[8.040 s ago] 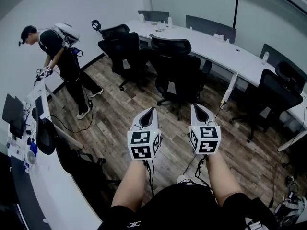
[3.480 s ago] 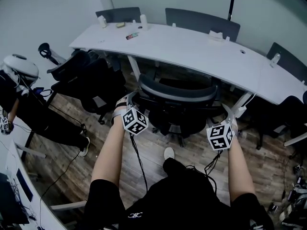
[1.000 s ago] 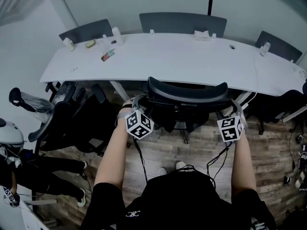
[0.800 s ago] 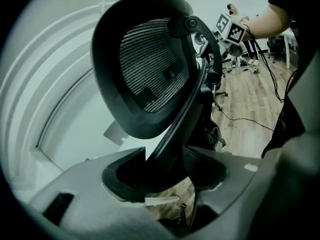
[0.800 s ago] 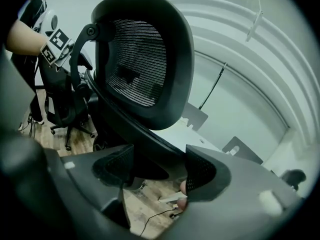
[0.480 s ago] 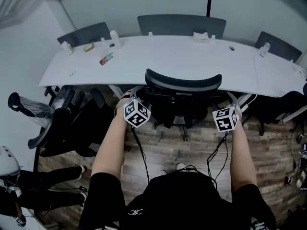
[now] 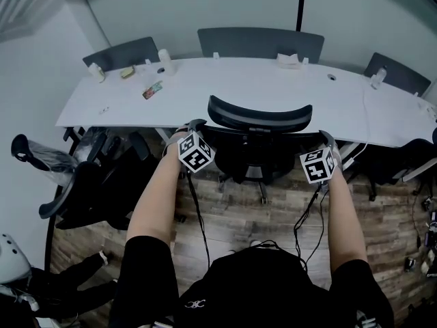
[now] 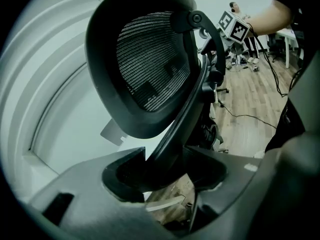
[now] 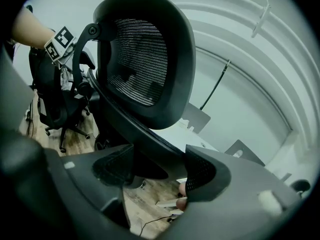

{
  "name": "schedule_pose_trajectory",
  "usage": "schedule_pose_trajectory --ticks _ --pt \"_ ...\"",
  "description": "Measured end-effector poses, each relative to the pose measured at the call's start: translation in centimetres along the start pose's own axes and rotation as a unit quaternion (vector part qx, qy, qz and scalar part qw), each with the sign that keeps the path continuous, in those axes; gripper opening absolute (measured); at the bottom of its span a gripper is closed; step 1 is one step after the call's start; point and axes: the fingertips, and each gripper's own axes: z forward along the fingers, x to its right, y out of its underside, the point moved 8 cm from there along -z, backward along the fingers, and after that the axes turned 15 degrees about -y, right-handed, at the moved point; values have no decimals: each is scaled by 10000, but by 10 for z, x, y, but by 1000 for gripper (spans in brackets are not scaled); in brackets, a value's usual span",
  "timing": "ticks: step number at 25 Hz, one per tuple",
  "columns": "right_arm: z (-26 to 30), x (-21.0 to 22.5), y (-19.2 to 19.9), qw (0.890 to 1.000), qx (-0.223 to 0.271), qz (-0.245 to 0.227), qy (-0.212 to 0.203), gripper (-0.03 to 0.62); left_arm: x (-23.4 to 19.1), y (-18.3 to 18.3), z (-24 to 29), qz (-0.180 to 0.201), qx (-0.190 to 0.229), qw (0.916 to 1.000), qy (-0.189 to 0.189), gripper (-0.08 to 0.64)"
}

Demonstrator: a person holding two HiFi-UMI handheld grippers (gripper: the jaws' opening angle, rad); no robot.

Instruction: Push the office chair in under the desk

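Wood-plank floor (image 7: 239,210) runs beneath you up to a long white desk (image 7: 239,87); your two bare forearms reach forward over it. Your left gripper (image 7: 193,124) sits at the left edge of the black office chair (image 7: 259,118); its fingers (image 8: 235,184) stand wide and close on the backrest's frame bar, which fills the gap between them. Your right gripper (image 7: 326,139) is at the chair's right edge; its fingers (image 9: 205,176) pinch the frame bar there the same way. That chair stands right at the desk's near edge, mesh back upright and facing you; whether its seat is under the desk, you cannot tell. Another black chair (image 7: 89,183) stands off to your left; small items (image 7: 151,89) lie on the desk's far left; grey panels (image 7: 259,43) rise behind it.
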Motion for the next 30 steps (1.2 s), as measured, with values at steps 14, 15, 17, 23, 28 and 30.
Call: schedule_pose_trajectory --ticks 14,15,17,23,28,30 --pt "28 27 -20 9996 -137 -189 -167 298 -22 -6 40 -5 -248 9997 -67 238" --pt "30 28 -21 9996 -133 -194 -152 298 -22 -6 42 -11 -239 9997 -72 238" --pt "33 32 -22 9996 -94 -214 -138 298 -24 -7 46 -20 -228 9997 -68 238" --pt "40 40 -26 9995 -165 -190 -207 299 -28 -10 54 -32 -235 9997 -45 238" --pt "42 42 -26 9994 -147 -171 -248 301 -30 -10 59 -58 -265 9996 9 239" --pt "42 42 -26 9995 -90 -184 -245 302 -30 -11 59 -124 -279 9995 -12 243"
